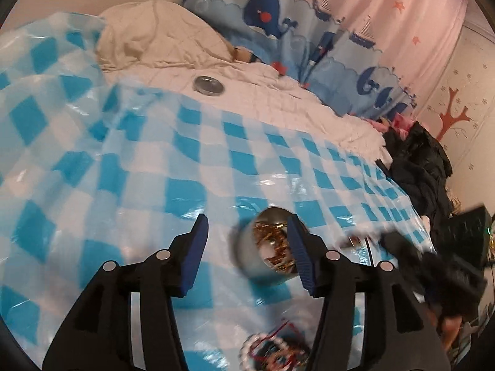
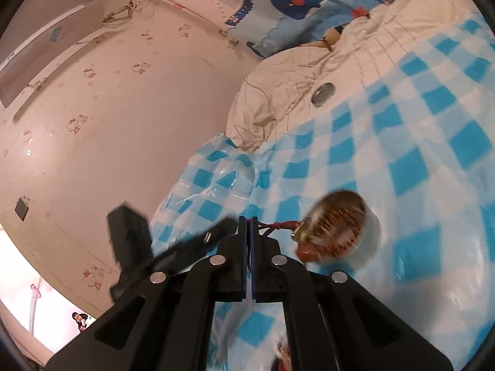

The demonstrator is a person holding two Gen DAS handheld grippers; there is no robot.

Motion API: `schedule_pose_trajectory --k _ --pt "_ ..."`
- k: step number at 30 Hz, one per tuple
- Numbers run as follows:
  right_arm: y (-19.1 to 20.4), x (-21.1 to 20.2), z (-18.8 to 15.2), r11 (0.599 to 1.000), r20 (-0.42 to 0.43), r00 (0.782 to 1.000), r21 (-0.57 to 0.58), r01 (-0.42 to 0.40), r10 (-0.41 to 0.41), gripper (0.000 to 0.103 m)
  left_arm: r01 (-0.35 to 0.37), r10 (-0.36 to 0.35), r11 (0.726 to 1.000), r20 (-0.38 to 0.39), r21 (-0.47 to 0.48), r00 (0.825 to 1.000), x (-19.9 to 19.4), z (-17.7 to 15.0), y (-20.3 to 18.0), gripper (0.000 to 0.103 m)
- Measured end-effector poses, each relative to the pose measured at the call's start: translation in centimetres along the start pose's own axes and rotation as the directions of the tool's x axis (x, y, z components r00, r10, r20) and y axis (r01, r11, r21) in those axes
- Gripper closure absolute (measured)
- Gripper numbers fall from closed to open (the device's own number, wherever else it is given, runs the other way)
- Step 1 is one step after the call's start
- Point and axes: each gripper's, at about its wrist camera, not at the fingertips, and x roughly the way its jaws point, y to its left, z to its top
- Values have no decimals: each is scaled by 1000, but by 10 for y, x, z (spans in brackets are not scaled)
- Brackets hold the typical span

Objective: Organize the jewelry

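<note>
A round metal tin holding gold jewelry lies on the blue-checkered plastic sheet. My left gripper is open, and the tin sits by its right finger. A pile of pearl and red-cord jewelry lies below it. In the right wrist view my right gripper is shut on a red cord with a pendant hanging at the tin. The left gripper shows blurred at the left.
The tin's lid lies on the white bedsheet beyond the checkered sheet; it also shows in the right wrist view. A cream pillow sits at the back. Dark clothes are piled at the bed's right edge.
</note>
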Motion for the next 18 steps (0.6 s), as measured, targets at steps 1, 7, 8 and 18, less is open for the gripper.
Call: schedule_pose_trajectory --k 1,7,8,18 --pt "-1 7 3 1000 3 1000 -4 15 -15 101 -6 6 1000 -1 -4 1000 -4 -1 3 50" --pt "-47 49 -2 924 -40 923 1 383 -383 44 -40 40 999 1 -12 999 -31 -17 17 38" --pt "-54 42 -7 909 -21 909 22 417 -417 44 -40 40 999 6 -14 999 -35 -20 16 32" --pt "-44 -38 -92 710 187 703 -37 703 -686 29 -148 145 985 34 86 989 -58 -72 -13 22"
